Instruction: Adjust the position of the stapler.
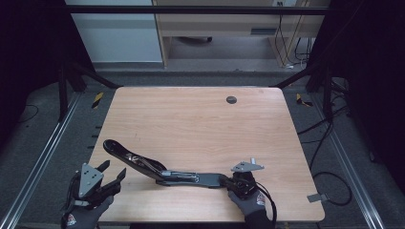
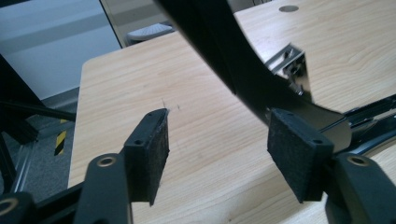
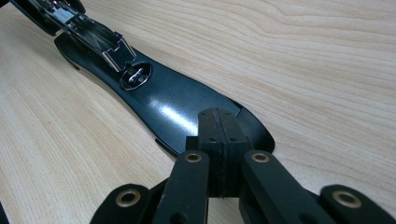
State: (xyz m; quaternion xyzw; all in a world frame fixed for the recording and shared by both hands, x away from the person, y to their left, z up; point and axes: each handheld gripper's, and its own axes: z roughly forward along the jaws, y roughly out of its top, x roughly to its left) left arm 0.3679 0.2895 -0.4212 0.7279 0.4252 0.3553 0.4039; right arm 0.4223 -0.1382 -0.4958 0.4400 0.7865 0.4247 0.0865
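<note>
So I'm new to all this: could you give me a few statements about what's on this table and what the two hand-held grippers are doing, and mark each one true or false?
1. A long black stapler, opened out, lies on the wooden table. True.
2. The left gripper is clamped on the stapler. False: its jaws stand open beside the stapler's arm, holding nothing.
3. The right gripper has its jaws closed at the stapler's base end. True.
4. The small dark round hole is at the near edge of the table. False: it sits toward the far edge.
5. Both hands wear gloves. True.
</note>
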